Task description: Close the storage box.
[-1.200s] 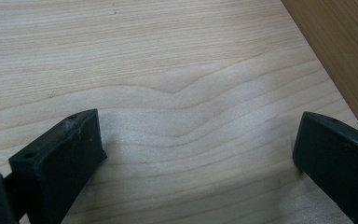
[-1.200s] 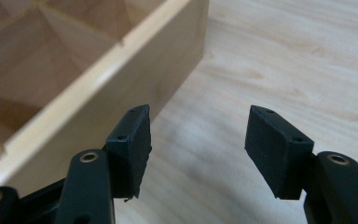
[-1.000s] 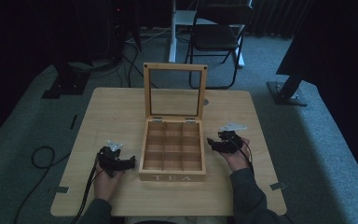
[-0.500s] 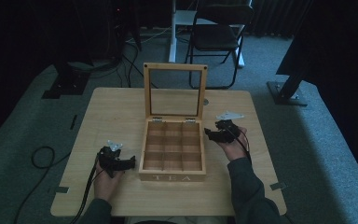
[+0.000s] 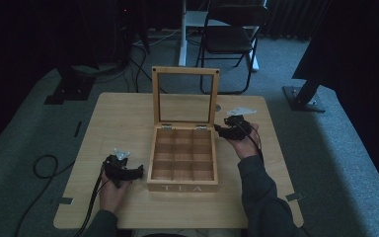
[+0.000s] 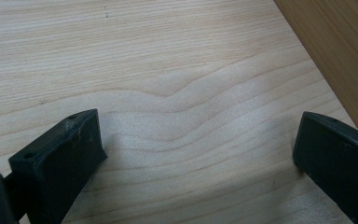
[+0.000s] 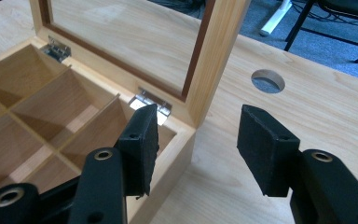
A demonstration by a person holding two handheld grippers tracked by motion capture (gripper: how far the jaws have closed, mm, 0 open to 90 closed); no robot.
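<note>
Hovering beside the tea box (image 5: pixel 183 158) lid, right gripper (image 5: pixel 225 131) fingers narrowing, gripping nothing.

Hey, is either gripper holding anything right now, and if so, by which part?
Nothing is held. The left gripper stands open over bare table. The right gripper, jaws just closing, has only air between them beside the tea box.

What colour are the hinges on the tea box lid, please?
Silver metal hinges, clearest in the right gripper view, on the light wooden tea box.
</note>
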